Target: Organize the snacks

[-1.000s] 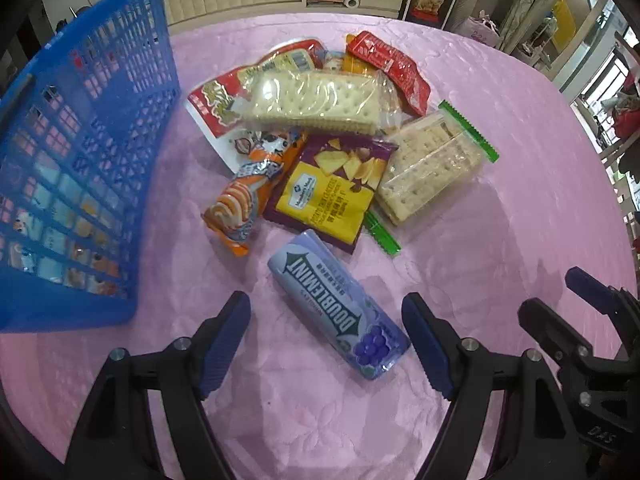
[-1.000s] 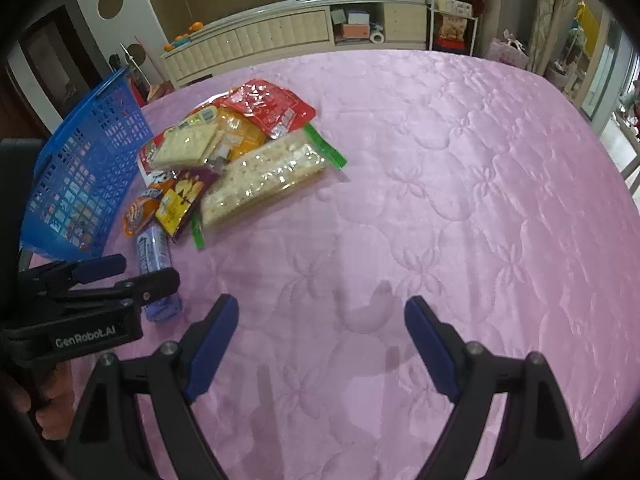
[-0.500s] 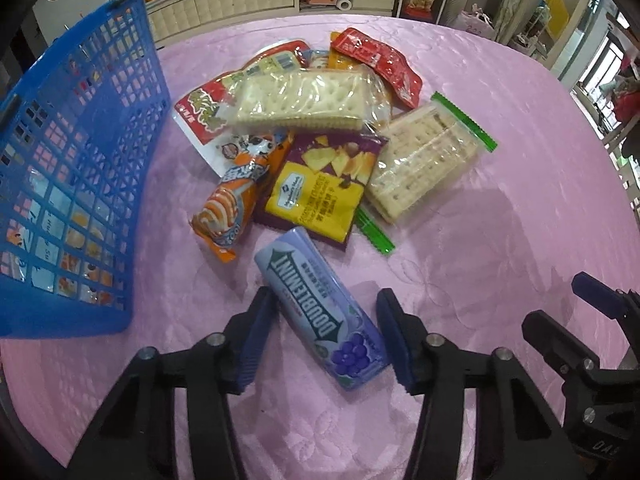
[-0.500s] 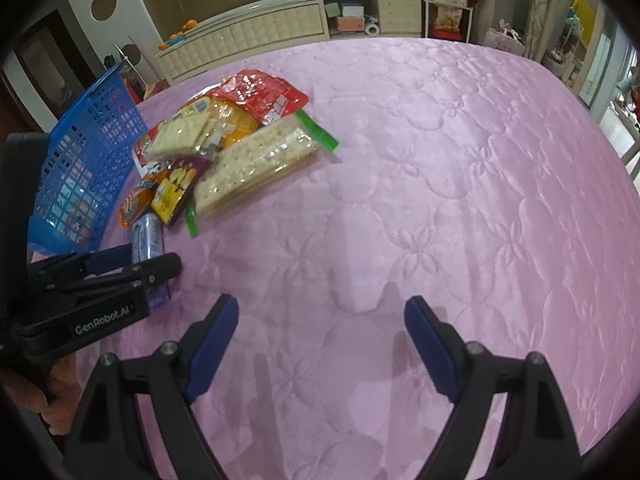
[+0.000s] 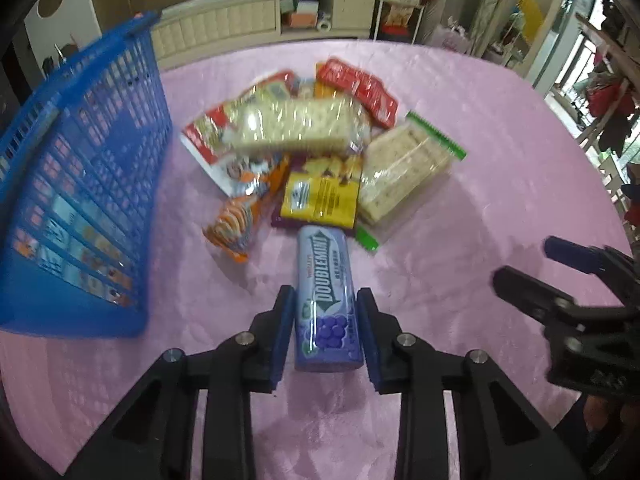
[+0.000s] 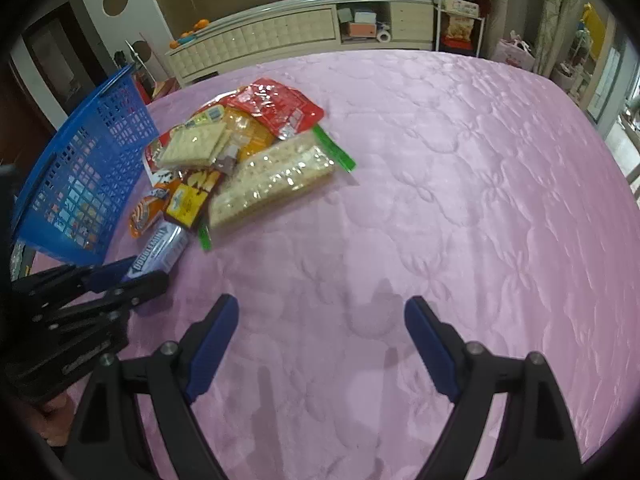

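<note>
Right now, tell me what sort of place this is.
Probably a home living or dining room: a table under a quilted pink cloth, a long cream sideboard along the wall, and open shelves crowded with household boxes.

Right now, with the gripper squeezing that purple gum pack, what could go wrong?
1. The left gripper has just been closing on the Doublemint pack, gripping only its near end, so the long pack might tip or slip out.
2. The pack's far end sits close to the yellow snack bag, so lifting could nudge the pile.
3. The blue basket stands tilted beside the pile; bumping its wall might shift it.
</note>
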`<state>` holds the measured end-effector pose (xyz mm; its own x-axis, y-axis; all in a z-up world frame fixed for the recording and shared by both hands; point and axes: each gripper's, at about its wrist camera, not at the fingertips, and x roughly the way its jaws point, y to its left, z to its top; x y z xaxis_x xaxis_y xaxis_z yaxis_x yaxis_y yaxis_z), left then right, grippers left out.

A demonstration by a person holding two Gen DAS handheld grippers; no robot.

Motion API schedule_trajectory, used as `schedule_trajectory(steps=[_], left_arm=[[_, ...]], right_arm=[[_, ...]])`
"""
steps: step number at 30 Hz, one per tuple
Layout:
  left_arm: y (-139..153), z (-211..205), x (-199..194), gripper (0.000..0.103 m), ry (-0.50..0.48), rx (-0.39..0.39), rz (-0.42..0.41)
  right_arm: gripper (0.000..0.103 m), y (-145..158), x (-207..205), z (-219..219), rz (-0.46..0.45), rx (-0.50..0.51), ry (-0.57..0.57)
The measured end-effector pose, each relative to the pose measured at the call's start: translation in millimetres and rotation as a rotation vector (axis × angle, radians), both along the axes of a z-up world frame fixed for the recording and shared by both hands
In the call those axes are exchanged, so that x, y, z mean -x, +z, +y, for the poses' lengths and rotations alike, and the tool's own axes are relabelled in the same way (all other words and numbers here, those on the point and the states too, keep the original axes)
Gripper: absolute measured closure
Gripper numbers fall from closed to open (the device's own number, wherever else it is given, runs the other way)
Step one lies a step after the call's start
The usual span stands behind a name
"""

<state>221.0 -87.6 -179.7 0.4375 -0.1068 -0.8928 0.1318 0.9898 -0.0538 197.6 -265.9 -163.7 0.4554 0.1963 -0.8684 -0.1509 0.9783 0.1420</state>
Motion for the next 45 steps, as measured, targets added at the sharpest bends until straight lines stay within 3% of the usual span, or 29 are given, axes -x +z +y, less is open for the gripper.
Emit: schedule_trajectory(steps=[6,13,17,21,27,32,34,40,45], left_arm=[[9.2,15.5,3.1,0.074,0.022,0.014,-0.022],[4.5,33.8,-1.0,0.074,0.088,0.018,-0.025],[2.4,39.5,-3.4,0.074,0.104,0.046,-0.023],[0.3,38.7,-7.7,0.074,0.104,0.036,-0.018],[4.4,40.9,-11.0,0.074,0.112,0.054,-0.019],[0.4,42.1,-14.7,0.074,0.11,0.065,-0.007],[-0.4,42.0,-14.3,0.074,0.109,0.064,-0.005],[-0.3,42.9,-10.4,0.074,0.117,0.065,-0.008],[2.4,39.9,-6.7,0.074,0.112,0.057,-0.017]], right_arm=[[0.015,-0.6,-18.4,14.2,0.019,-0.072,0.036],[0.016,-0.7,-45.5,49.6,-0.008,-0.076,0.146],[0.027,-5.0,-58.9,68.5,0.012,-0.094,0.208],[0.034,-11.8,-72.8,83.5,0.047,-0.077,0.225],[0.034,-12.1,-83.0,104.4,0.041,-0.021,0.256],[0.052,-14.1,-90.4,121.8,0.026,0.062,0.282],[0.069,-13.0,-89.8,121.9,0.003,0.087,0.286],[0.097,-10.8,-83.5,107.1,0.012,-0.003,0.265],[0.099,2.8,-64.2,93.6,-0.034,0.004,0.271]])
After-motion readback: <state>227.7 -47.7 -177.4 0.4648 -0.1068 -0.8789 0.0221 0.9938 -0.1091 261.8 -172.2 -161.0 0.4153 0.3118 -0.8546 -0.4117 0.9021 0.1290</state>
